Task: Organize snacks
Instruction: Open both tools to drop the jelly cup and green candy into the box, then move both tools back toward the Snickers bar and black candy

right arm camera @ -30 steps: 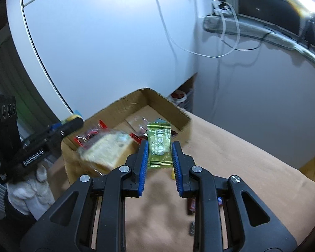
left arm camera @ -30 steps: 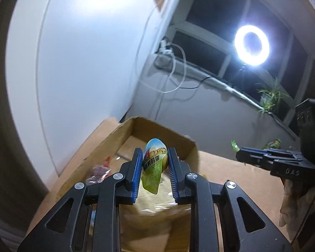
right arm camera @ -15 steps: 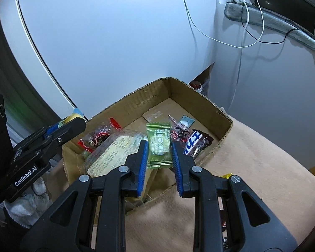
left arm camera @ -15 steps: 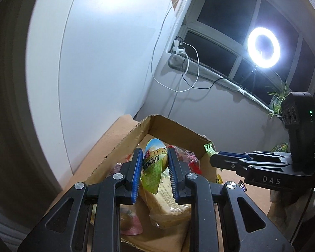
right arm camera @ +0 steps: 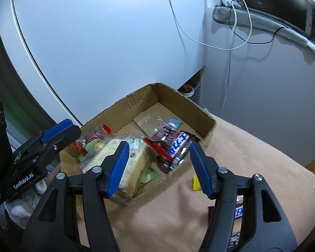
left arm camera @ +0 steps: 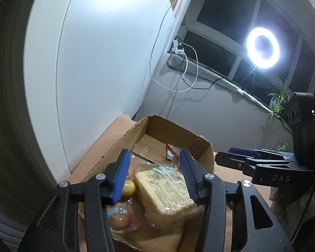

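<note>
A brown cardboard box (left arm camera: 201, 145) (right arm camera: 178, 98) sits on a tan cloth and holds several snacks. My left gripper (left arm camera: 154, 174) is open and empty above the box's near end, over a wrapped yellow cake (left arm camera: 166, 191) and two ball sweets (left arm camera: 129, 188). My right gripper (right arm camera: 157, 168) is open and empty above the box's front edge. A green snack packet (right arm camera: 148, 175) lies in the box beside the cake (right arm camera: 115, 149). A blue and red chocolate bar (right arm camera: 176, 146) lies further right in the box.
A yellow wrapper (right arm camera: 195, 183) and another chocolate bar (right arm camera: 238, 209) lie on the tan cloth (right arm camera: 252, 157) outside the box. A white wall with hanging cables (right arm camera: 231, 44) stands behind. A ring light (left arm camera: 262, 47) shines at the window.
Both grippers have opened. The left one let go of its green and yellow packet and the right one let go of its green packet; both packets dropped into the box.
</note>
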The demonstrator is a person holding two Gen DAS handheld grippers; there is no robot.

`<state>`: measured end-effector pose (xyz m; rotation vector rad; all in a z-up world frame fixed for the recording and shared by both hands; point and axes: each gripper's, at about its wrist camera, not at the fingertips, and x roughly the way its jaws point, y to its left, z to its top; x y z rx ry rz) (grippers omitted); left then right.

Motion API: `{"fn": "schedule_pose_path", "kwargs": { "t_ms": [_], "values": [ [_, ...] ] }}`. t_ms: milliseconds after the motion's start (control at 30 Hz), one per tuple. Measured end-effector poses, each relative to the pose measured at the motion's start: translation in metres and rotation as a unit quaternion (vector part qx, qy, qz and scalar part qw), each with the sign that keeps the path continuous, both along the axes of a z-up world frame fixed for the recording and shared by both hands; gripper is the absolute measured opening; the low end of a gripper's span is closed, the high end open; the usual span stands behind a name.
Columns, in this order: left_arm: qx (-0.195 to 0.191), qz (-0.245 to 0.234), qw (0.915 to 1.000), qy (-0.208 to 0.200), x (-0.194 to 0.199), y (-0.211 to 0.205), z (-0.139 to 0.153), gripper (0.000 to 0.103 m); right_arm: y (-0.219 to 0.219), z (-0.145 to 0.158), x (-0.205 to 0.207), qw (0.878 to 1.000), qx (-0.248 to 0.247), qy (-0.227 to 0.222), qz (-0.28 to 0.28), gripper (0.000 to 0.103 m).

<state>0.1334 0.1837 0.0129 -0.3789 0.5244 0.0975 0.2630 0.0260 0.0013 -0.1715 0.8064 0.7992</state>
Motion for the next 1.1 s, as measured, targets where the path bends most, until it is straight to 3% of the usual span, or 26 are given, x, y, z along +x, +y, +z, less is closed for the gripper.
{"fn": "schedule_pose_path", "kwargs": {
  "t_ms": [600, 800, 1100],
  "values": [
    [0.004, -0.044, 0.9988, -0.022, 0.009, -0.037, 0.011, 0.048, -0.097, -0.002, 0.008, 0.998, 0.001, 0.004, -0.068, 0.063],
    [0.013, -0.073, 0.9969, -0.028, 0.013, -0.058, 0.014, 0.048, -0.137, -0.019, 0.008, 0.995, -0.002, 0.024, -0.093, 0.063],
    [0.027, -0.136, 0.9898, -0.033, 0.018, -0.098, 0.014, 0.048, -0.161, -0.059, -0.014, 0.994, -0.028, 0.046, -0.093, 0.063]
  ]
}}
